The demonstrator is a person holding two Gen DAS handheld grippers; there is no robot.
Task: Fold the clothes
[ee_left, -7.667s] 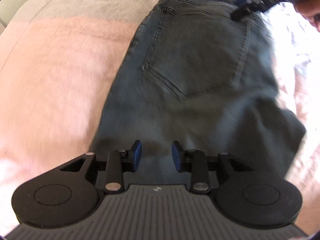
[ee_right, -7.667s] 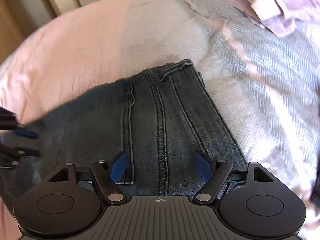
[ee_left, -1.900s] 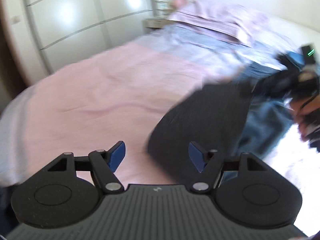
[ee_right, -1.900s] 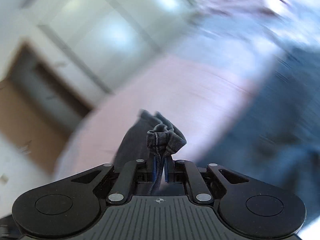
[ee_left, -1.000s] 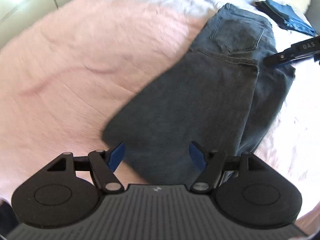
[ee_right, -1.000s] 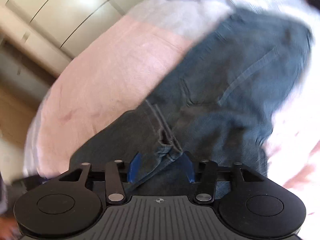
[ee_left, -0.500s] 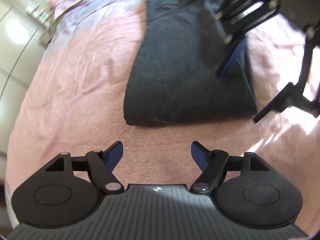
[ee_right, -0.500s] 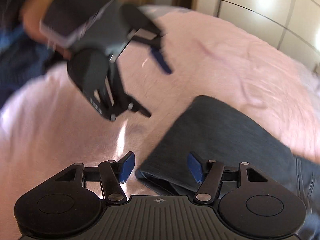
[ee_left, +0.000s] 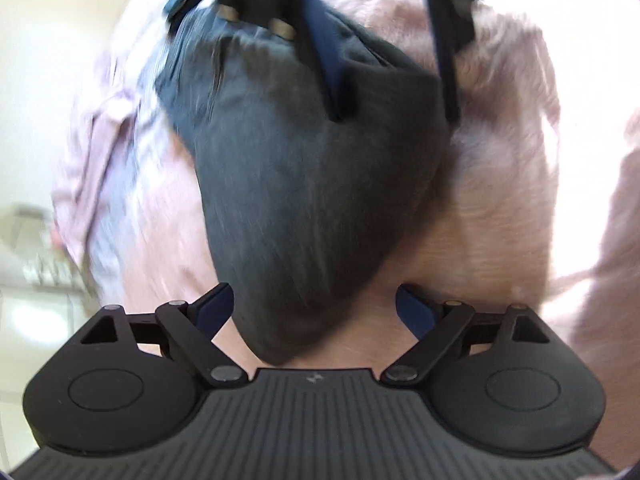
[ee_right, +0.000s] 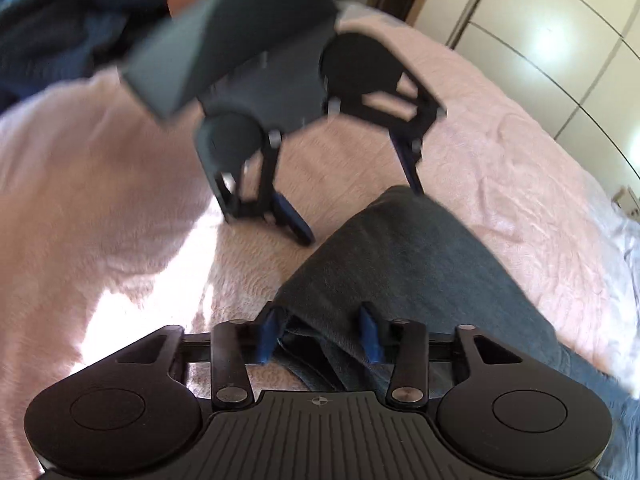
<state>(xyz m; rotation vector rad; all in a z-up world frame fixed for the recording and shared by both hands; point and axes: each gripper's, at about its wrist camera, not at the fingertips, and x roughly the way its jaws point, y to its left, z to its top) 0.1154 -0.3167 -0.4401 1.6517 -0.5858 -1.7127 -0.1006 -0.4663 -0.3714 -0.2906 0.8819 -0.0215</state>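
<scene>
Across the middle of the left wrist view, dark grey jeans [ee_left: 312, 184] are seen lying doubled on a pink bedspread [ee_left: 500, 216], the folded end reaching down to the lower centre of the frame between the fingers of the left tongs [ee_left: 315, 309]. Those tongs are held wide apart and nothing is gripped by them; one corner of the fold is straddled. At the lower centre of the right wrist view the other corner is bracketed by the right tongs [ee_right: 319, 333], whose blue pads [ee_right: 267, 332] are set partly apart on either side of the stacked layers; no firm clamp is shown, so they are judged open around the cloth rather than closed on it. The left tongs are also seen in the upper middle of that frame, angled down at the far corner of the fold. The denim is judged to be heavy for a garment, thick and limp but with some body, so a crease is likely to be kept once pressed. It is not fragile and should not slip between the pads. A hold is best taken at the two corners of the folded end, with every layer caught together, since a bite on the top layer alone would let the lower ones sag and spoil the fold. Blur in both views leaves the finer edges uncertain.
</scene>
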